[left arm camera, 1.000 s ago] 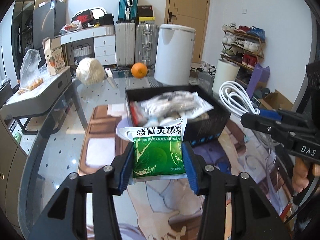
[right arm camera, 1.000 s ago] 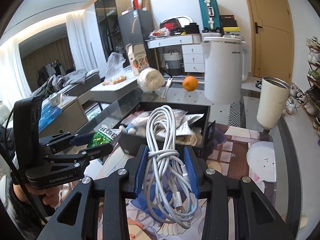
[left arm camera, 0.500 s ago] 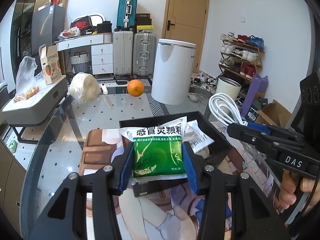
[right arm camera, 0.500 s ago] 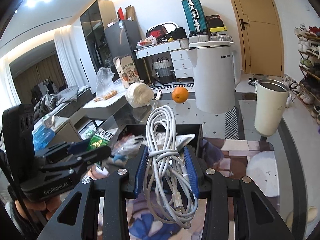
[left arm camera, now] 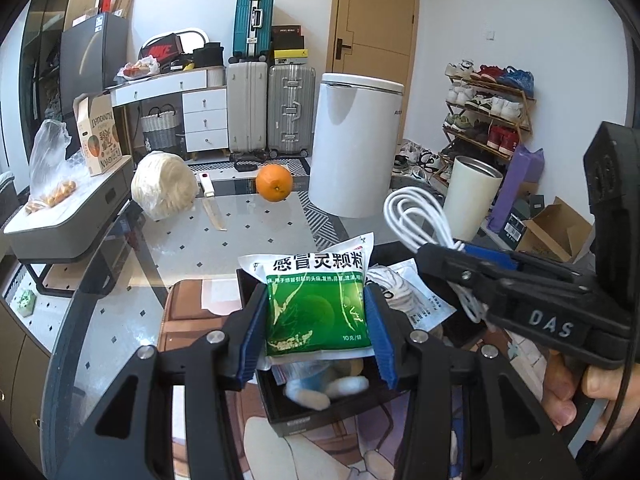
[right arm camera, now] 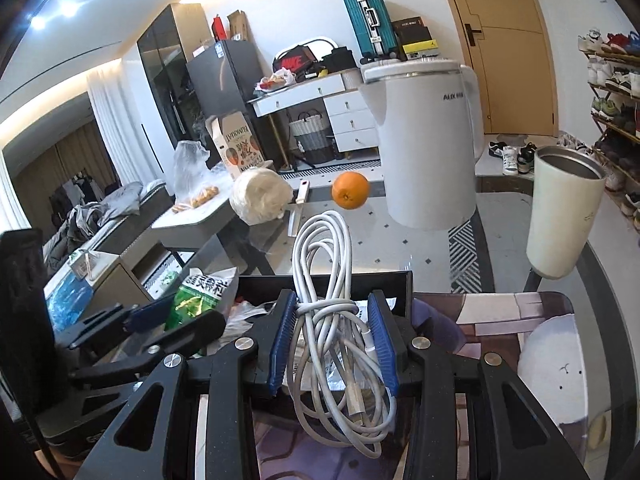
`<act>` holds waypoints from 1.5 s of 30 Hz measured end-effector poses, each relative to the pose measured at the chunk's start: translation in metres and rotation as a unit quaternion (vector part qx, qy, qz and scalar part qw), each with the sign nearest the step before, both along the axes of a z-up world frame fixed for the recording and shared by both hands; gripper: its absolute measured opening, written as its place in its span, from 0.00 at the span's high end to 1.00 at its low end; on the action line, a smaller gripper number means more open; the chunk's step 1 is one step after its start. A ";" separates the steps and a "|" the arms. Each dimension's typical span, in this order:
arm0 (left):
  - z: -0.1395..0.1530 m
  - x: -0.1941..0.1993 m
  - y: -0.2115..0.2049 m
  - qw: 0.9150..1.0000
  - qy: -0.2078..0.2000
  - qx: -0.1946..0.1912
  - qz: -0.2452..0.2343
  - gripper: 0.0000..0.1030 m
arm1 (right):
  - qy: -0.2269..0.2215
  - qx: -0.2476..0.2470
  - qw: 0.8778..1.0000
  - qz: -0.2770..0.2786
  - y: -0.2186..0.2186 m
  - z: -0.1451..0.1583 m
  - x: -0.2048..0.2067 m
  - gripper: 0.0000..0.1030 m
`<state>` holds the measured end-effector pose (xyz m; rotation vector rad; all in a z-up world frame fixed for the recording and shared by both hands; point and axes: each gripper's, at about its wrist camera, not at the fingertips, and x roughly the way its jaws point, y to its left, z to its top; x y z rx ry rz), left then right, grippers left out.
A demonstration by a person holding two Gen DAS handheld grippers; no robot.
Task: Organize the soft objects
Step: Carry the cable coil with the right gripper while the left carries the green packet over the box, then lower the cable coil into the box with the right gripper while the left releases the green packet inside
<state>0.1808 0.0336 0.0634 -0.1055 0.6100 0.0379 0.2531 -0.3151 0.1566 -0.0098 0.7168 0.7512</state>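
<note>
Left gripper (left arm camera: 316, 336) clamped on a green-and-white sachet (left arm camera: 316, 304), blue pads pressing its two sides, packet held upright over the black bin (left arm camera: 320, 416) just below and ahead of the fingers, with small packets and a pale soft lump lying inside. Right gripper (right arm camera: 334, 340) clenched around a coiled white cable (right arm camera: 324, 264), loops standing up past the fingertips and trailing down behind them, above the same bin's far rim. Beyond both tips, on the glass table (left arm camera: 256, 236): an orange (left arm camera: 274, 182), a white kettle (right arm camera: 428, 140) and a cream tumbler (right arm camera: 560, 216).
</note>
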 end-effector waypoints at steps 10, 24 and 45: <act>-0.012 0.021 -0.006 0.999 0.027 0.017 -0.021 0.55 | -0.001 -0.029 1.000 0.007 0.015 -0.018 0.014 0.64; -0.025 0.025 -0.008 0.997 0.053 0.043 -0.037 0.54 | -0.024 -0.098 0.994 0.031 0.027 -0.031 0.005 0.64; -0.012 -0.005 -0.009 0.997 0.036 0.016 -0.070 0.10 | -0.034 -0.077 0.996 0.030 0.007 -0.017 -0.007 0.21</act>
